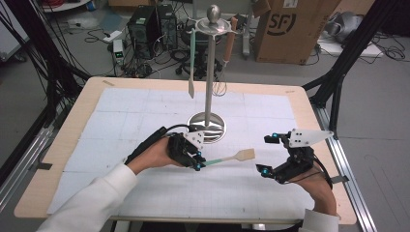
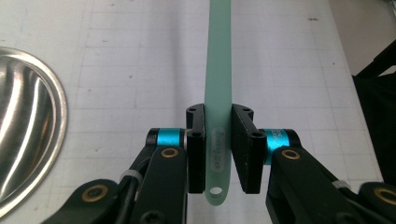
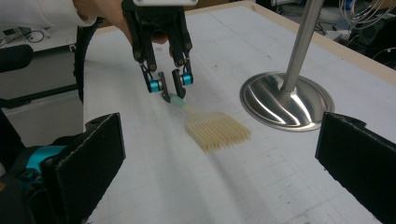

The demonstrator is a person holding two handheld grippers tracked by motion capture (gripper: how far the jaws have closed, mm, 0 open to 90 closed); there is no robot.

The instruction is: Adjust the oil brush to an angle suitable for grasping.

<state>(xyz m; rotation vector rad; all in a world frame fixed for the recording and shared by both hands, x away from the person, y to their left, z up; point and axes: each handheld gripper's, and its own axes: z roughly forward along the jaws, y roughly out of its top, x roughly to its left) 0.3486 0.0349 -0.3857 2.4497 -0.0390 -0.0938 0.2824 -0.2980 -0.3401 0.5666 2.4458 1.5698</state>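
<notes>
Your left claw [image 1: 199,162] grips the mint-green handle of the basting brush [image 1: 227,157], jaws pressed on both sides of the handle near its hanging hole. The brush points toward your right hand, with its cream bristle head over the white mat on the desk [image 1: 309,145], just in front of the steel stand's round base [image 1: 207,126]. Whether the bristles touch the mat or hover slightly above it is hard to tell. Your right claw [image 1: 267,154] sits well apart to the right, jaws spread wide with nothing between them. Another green utensil [image 1: 192,63] hangs from the stand's top.
</notes>
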